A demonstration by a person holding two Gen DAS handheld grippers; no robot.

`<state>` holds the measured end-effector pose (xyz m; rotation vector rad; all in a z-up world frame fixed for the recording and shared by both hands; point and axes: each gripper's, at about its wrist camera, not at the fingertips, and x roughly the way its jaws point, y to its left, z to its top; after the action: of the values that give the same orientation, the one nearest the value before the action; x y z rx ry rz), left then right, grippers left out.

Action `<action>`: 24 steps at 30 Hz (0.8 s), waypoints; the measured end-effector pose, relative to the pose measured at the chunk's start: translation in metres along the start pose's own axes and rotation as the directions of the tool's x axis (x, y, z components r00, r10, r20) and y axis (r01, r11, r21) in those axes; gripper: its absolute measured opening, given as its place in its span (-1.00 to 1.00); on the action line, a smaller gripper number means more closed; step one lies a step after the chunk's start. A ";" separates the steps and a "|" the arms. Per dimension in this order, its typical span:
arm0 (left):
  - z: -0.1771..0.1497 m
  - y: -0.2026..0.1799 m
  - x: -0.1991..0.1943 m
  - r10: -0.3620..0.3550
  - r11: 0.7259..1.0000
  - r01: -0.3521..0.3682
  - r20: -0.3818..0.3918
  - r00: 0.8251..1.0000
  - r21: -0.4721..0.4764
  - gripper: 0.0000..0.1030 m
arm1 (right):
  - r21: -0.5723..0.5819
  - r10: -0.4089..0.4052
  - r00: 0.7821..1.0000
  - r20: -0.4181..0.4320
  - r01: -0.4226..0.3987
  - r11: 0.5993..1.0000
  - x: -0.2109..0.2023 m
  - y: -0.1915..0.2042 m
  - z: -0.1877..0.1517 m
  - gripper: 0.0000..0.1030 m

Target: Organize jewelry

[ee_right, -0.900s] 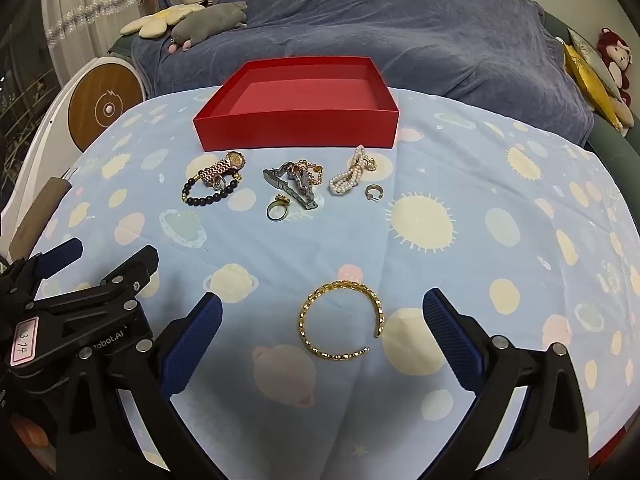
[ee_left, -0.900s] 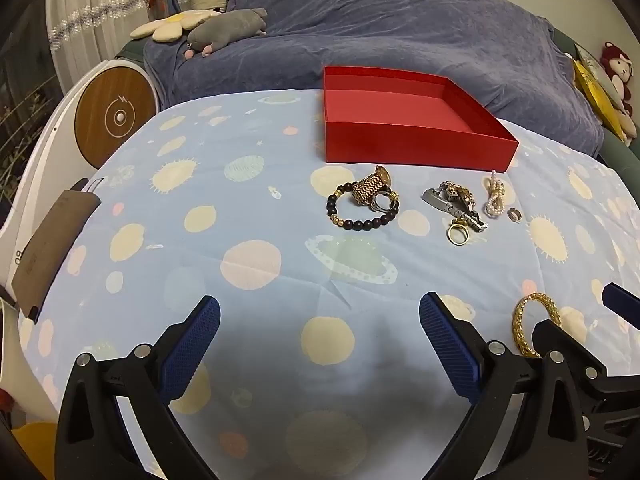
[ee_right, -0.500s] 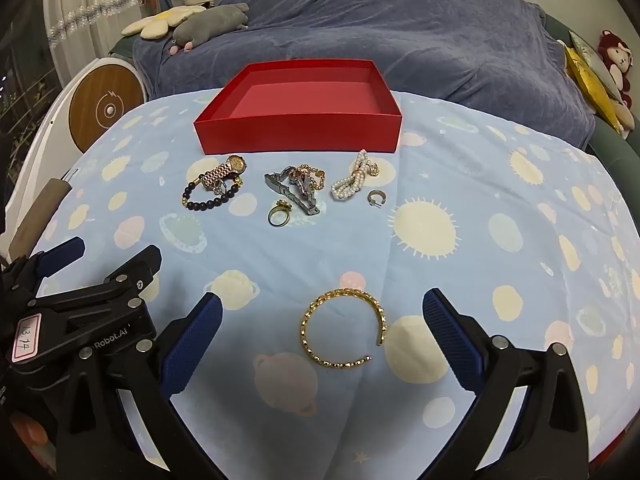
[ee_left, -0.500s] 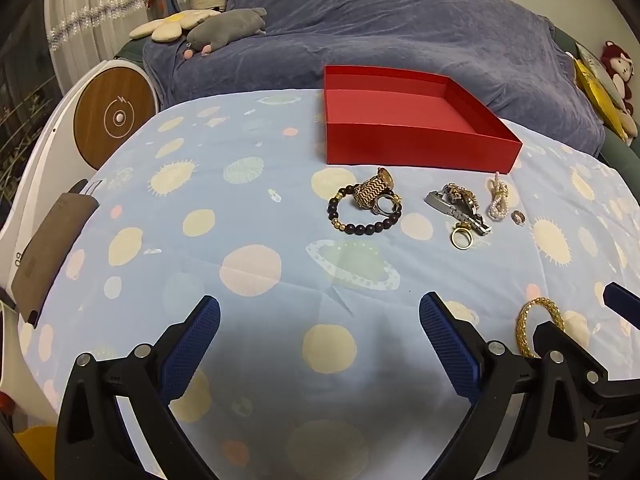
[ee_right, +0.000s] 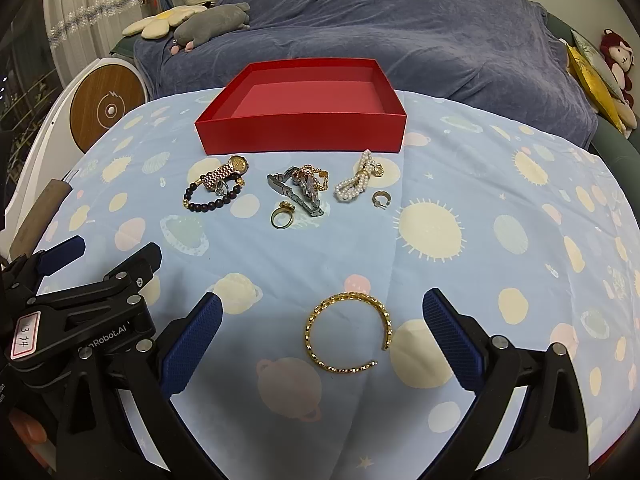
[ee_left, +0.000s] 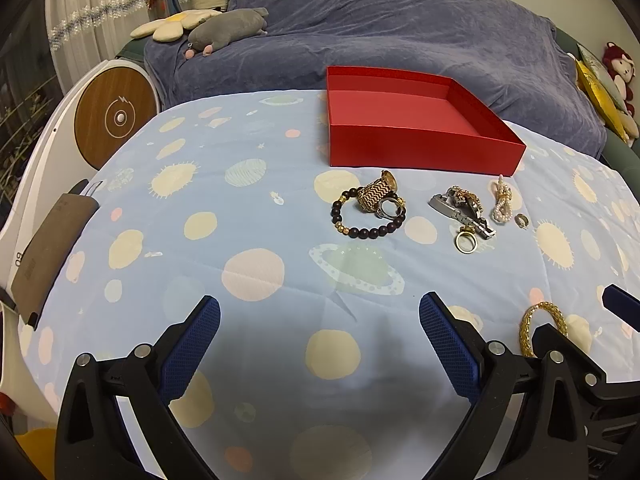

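An empty red box [ee_left: 420, 148] [ee_right: 304, 136] stands at the far side of the blue planet-print cloth. In front of it lie a gold watch [ee_right: 228, 172] on a dark bead bracelet [ee_right: 208, 204], a silver watch with a chain [ee_right: 300, 188], a gold ring [ee_right: 282, 218], a pearl bracelet [ee_right: 356, 184] and a small hoop earring [ee_right: 380, 199]. A gold cuff bangle [ee_right: 348, 334] lies flat on the cloth between the fingers of my open right gripper [ee_right: 323, 310], untouched. My left gripper [ee_left: 320, 320] is open over bare cloth, beside the right one.
A sofa under a dark blue throw [ee_left: 380, 32] runs behind the table, with plush toys on it. A white round device with a wooden disc [ee_left: 114, 116] stands at the left. A brown pouch [ee_left: 48, 248] lies at the table's left edge.
The jewelry sits slightly lower in both views, so both grippers have shifted a little. Both stay open and nothing on the cloth has moved.
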<state>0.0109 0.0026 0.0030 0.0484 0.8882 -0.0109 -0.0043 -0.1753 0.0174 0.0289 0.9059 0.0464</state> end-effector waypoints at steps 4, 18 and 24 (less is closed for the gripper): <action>0.000 0.000 0.000 0.001 1.000 -0.001 -0.001 1.000 0.000 0.89 | 0.000 0.000 1.000 -0.001 0.000 1.000 0.001 0.001 0.001 0.90; -0.001 0.000 0.002 0.002 1.000 -0.002 0.000 1.000 0.001 0.89 | 0.001 0.002 1.000 -0.001 -0.002 1.000 0.001 0.001 0.001 0.90; -0.001 0.000 0.002 0.002 1.000 -0.002 -0.001 1.000 0.001 0.89 | 0.000 0.002 1.000 0.000 -0.002 1.000 0.001 0.000 0.000 0.90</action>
<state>0.0117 0.0022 0.0010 0.0502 0.8895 -0.0092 -0.0036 -0.1750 0.0172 0.0297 0.9060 0.0482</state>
